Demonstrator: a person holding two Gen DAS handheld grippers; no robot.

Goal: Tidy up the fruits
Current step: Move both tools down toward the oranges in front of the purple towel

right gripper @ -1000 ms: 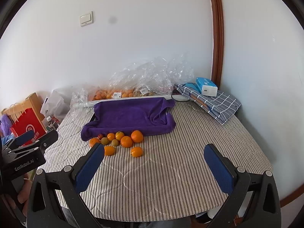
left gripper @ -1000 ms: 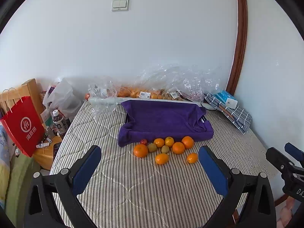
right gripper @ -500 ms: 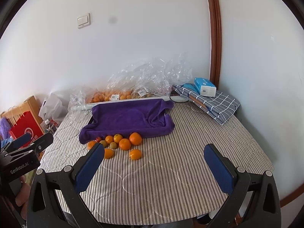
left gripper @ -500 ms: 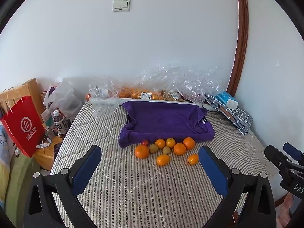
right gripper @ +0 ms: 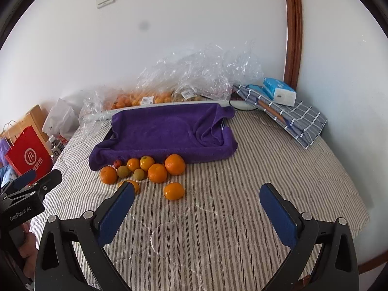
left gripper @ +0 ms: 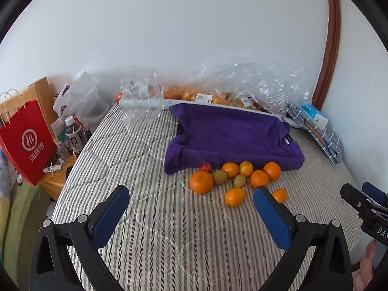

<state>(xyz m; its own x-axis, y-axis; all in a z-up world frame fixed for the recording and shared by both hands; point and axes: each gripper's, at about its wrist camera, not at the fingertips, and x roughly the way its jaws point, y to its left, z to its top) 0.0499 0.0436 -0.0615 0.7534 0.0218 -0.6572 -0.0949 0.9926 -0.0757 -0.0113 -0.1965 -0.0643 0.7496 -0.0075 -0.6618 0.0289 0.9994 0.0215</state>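
Fruits (left gripper: 232, 177) clustered at twelve o'clock against the purple towel (left gripper: 232, 135); left hand-held gripper (left gripper: 191, 203) and right hand-held gripper (right gripper: 196, 201) both spread wide (nothing held) above the striped bed (right gripper: 218, 230).

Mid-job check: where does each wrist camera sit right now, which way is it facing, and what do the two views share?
Left wrist view: on the left gripper, above the striped mattress, facing the wall; own open jaws frame it, right gripper at the right edge.
Right wrist view: on the right gripper, further right, facing likewise; own open jaws show, left gripper at the left edge.
Shared: the loose fruits, purple towel and plastic bags.
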